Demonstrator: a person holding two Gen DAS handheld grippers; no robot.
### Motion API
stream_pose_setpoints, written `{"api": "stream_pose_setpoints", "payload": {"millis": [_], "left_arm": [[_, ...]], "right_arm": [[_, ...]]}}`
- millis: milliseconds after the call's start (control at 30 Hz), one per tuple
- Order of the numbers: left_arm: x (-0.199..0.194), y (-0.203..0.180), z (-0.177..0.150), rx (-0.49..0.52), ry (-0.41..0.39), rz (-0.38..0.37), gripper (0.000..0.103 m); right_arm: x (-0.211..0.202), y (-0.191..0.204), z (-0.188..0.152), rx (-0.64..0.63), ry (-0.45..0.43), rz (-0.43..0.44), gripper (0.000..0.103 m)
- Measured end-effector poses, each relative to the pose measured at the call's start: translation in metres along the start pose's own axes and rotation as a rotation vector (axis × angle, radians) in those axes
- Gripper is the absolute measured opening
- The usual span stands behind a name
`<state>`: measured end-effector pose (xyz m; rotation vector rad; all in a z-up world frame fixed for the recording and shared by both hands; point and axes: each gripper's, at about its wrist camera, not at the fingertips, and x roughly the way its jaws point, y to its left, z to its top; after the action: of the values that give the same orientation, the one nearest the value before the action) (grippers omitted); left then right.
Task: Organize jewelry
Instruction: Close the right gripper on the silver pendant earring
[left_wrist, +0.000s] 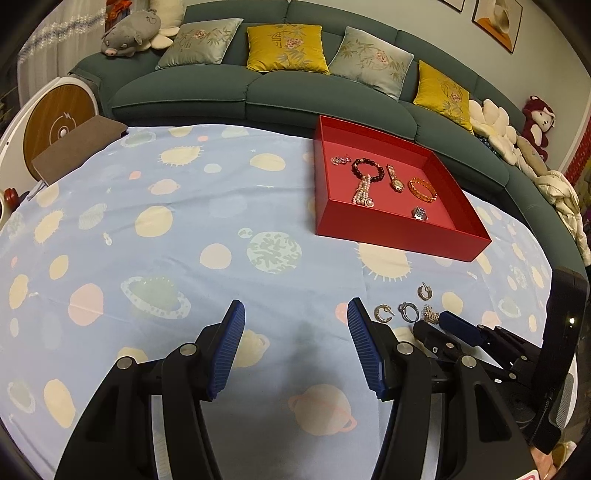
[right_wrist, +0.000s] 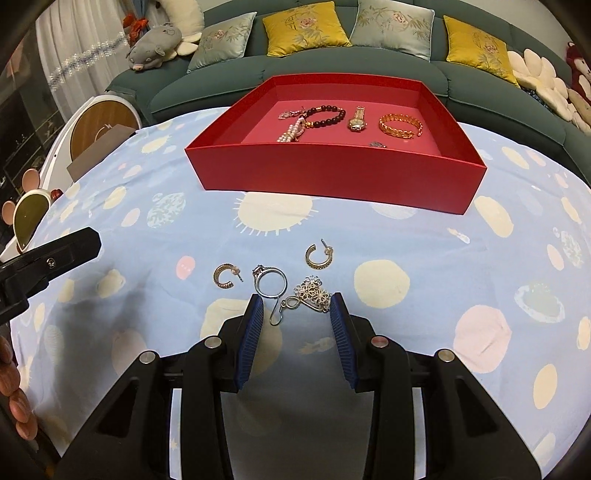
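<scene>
Lying loose on the planet-print cloth (right_wrist: 406, 236) before the red tray (right_wrist: 332, 177): two hoop earrings, ring (right_wrist: 271, 284), flower earring (right_wrist: 314, 293) between the right hand-held gripper (right_wrist: 297, 310)'s parted, empty jaws; left hand-held gripper (left_wrist: 295, 317) likewise apart, empty.

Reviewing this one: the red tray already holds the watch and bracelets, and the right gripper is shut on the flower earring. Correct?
Not quite. The right gripper is open; the flower earring lies on the cloth by its fingertips, ungrasped, as the right wrist view shows. The red tray does hold the watch and bracelets.
</scene>
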<state>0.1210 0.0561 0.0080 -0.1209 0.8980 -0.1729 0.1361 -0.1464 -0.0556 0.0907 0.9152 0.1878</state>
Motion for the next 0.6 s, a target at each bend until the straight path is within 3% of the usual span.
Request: {"api": "stream_pose_setpoints", "payload": {"millis": [133,500,600], "left_arm": [[0.0,0.0,0.0,-0.001,0.002,-0.004,0.056],[0.004,-0.008,-0.004,0.019,0.013,-0.011,0.056],[0.004,-0.009,-0.004,0.02,0.015,-0.012,0.056]], "right_arm": [[0.001,0.005,0.0,-0.022,-0.001,-0.009,0.037],[0.0,-0.001,0.0,-0.028,0.004,-0.033,0.012],[-0.001,-0.003,0.0,-0.027,0.009,-0.031,0.012]]}}
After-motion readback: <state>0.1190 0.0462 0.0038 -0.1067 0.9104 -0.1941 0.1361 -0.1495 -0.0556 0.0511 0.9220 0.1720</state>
